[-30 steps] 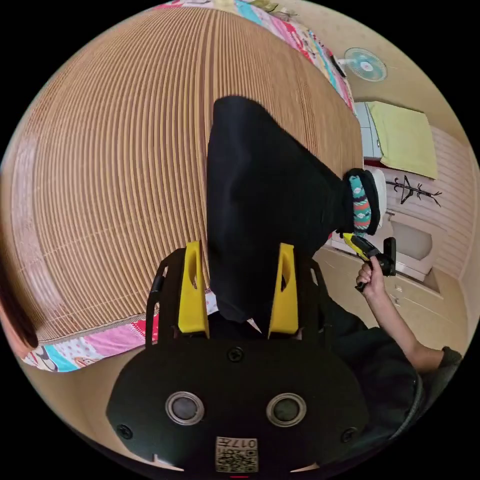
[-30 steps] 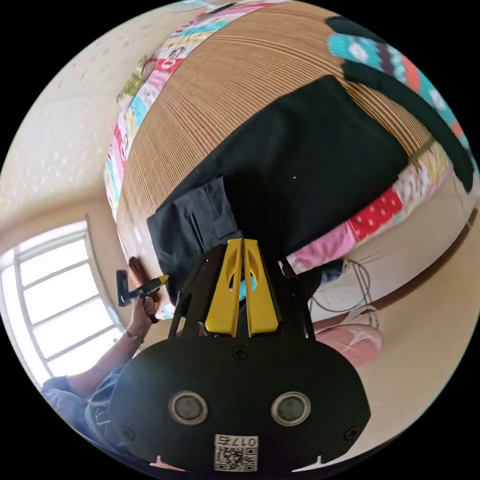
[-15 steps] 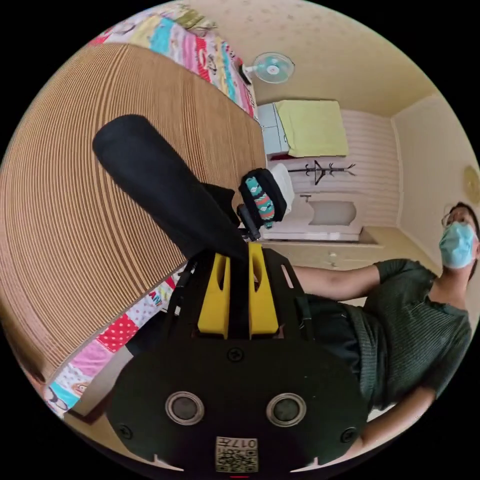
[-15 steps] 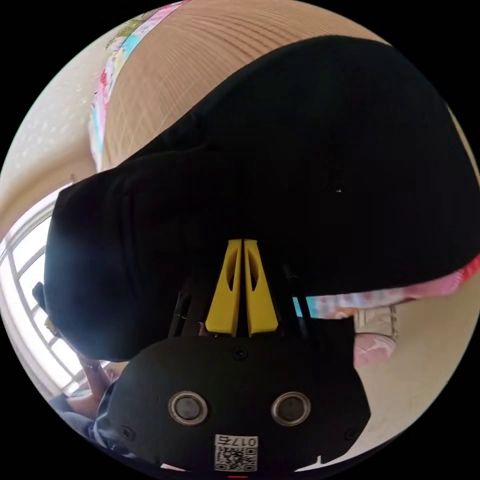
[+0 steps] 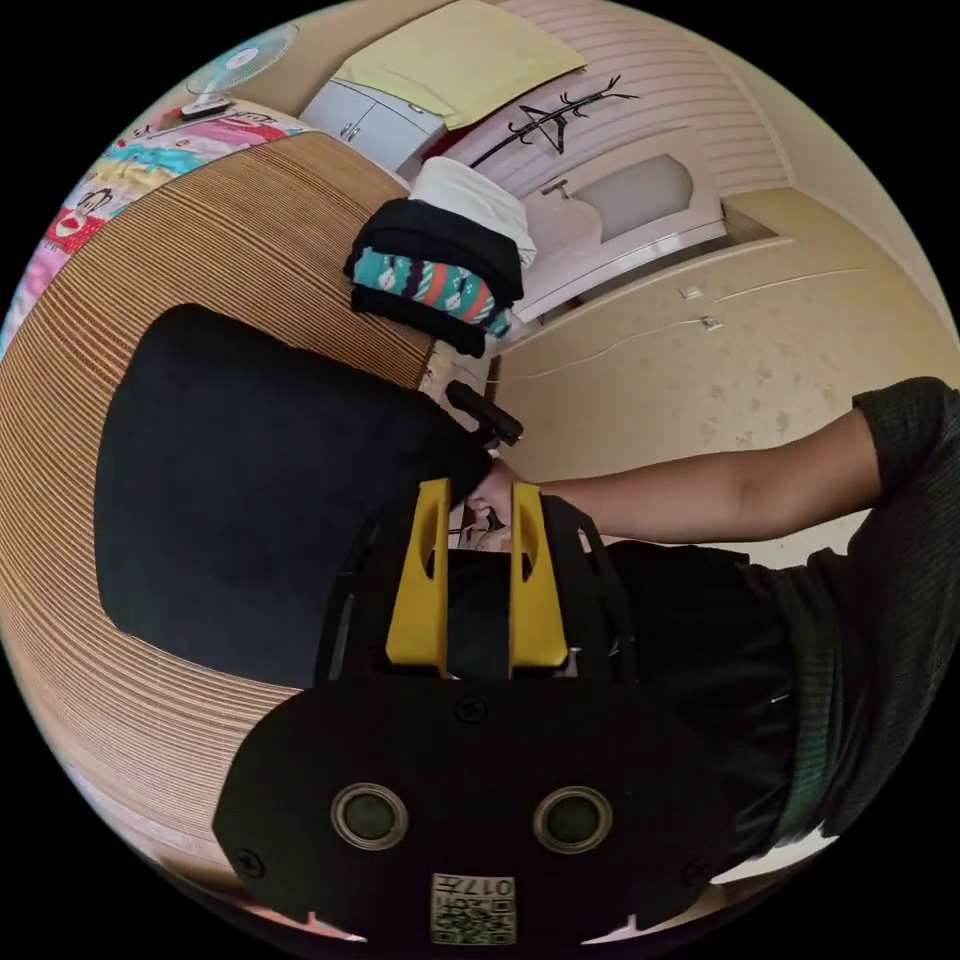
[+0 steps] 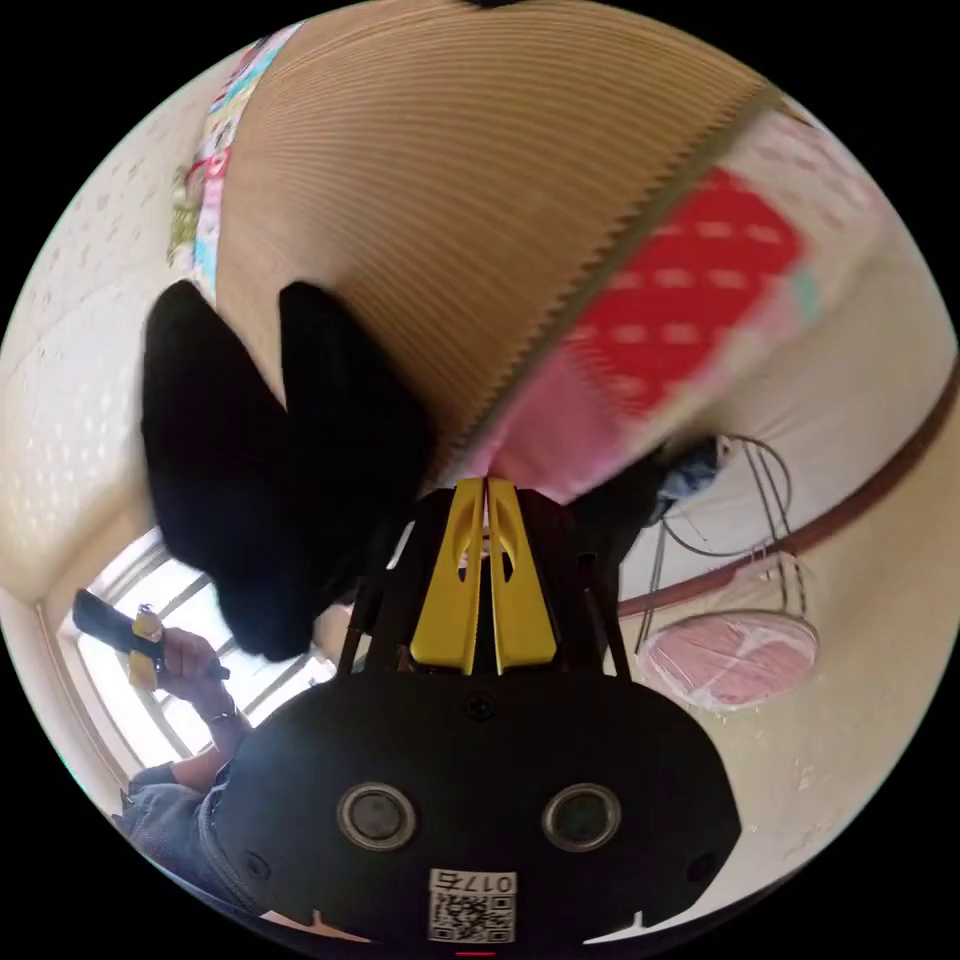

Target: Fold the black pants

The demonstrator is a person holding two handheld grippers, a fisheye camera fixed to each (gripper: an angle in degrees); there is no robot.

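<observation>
**Folded pants laid on the mat, tidying left**

The black cloth pants point(image 5: 260, 490) lay doubled over as a dark slab on the ribbed bamboo mat point(image 5: 200, 230) covering the bed. The left gripper point(image 5: 475, 500) hung at their near edge, its yellow jaws spread with nothing between them. The right gripper point(image 6: 485, 500) had its jaws pressed together; whether cloth was caught between them could not be told. A good finish would square the corners and flatten the upper layer. A stack of folded patterned clothes point(image 5: 440, 275) sat near the mat's far edge, apart from the pants, leaving room.
</observation>
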